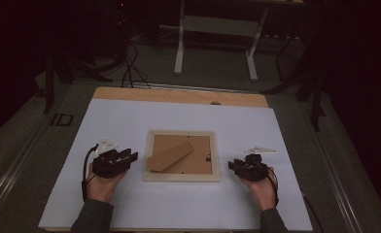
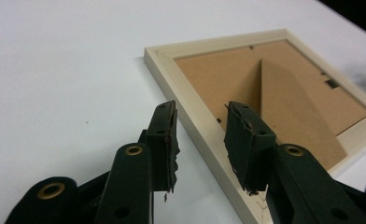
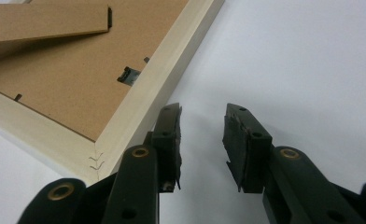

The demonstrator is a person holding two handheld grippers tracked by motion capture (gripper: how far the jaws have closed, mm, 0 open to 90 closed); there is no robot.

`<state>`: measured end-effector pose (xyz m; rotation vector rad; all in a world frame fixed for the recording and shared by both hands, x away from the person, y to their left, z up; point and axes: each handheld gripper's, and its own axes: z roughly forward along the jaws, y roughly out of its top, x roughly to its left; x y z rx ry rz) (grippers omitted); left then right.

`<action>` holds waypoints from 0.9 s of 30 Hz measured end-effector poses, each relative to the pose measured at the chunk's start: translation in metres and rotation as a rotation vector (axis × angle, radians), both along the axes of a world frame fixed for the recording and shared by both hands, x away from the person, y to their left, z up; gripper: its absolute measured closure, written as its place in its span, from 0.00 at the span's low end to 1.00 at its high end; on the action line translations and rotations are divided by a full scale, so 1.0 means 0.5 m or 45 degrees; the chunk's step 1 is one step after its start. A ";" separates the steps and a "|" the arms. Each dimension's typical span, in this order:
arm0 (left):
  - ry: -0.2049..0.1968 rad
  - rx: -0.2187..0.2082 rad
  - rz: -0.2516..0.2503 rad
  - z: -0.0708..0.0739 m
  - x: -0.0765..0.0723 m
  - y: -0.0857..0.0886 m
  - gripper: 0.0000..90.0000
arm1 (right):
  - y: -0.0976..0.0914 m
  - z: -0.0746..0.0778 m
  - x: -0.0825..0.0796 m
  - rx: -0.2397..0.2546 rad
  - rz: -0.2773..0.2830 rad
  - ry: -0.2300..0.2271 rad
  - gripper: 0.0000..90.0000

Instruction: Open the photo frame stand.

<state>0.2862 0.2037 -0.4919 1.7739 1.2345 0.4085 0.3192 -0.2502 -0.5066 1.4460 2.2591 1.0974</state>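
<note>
A pale wooden picture frame (image 1: pixel 181 177) lies face down in the middle of the white tabletop, its brown backing and folded stand flap (image 1: pixel 169 156) facing up. My left gripper (image 1: pixel 130 158) sits just off the frame's left edge, jaws apart. In the left gripper view the gripper (image 2: pixel 200 109) hovers over the frame's rim (image 2: pixel 165 74), which shows in the gap with the pads clear of it. My right gripper (image 1: pixel 233 166) rests off the frame's right edge. In the right gripper view it (image 3: pixel 202 109) stands open over bare white surface, the frame's corner (image 3: pixel 125 130) beside its left jaw.
A white sheet (image 1: pixel 130 121) covers the table, with a wooden strip (image 1: pixel 179 95) bare at the far edge. Beyond it stand the white legs of another table (image 1: pixel 179 53) and cables (image 1: pixel 130 73) on the dark floor. A hand holds each gripper from the near edge.
</note>
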 end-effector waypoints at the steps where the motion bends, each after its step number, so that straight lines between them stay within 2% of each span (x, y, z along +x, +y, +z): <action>1: -0.001 -0.010 -0.001 0.003 0.001 0.003 0.71 | 0.000 0.000 0.000 0.000 0.001 -0.003 0.73; 3: 0.002 -0.020 -0.008 0.008 0.003 0.006 0.70 | 0.000 0.002 0.000 0.003 0.000 -0.002 0.73; 9: -0.022 -0.008 -0.024 0.027 0.007 0.003 0.69 | -0.002 0.003 0.000 0.004 0.003 -0.008 0.73; 19: -0.037 0.050 -0.119 0.054 0.026 -0.028 0.65 | -0.006 0.004 0.001 0.025 -0.002 -0.004 0.72; 22: -0.031 0.052 -0.156 0.061 0.033 -0.037 0.65 | -0.007 0.005 0.000 0.028 -0.004 -0.008 0.72; 27: -0.009 0.058 -0.182 0.066 0.048 -0.049 0.60 | -0.008 0.006 0.000 0.027 -0.006 -0.010 0.72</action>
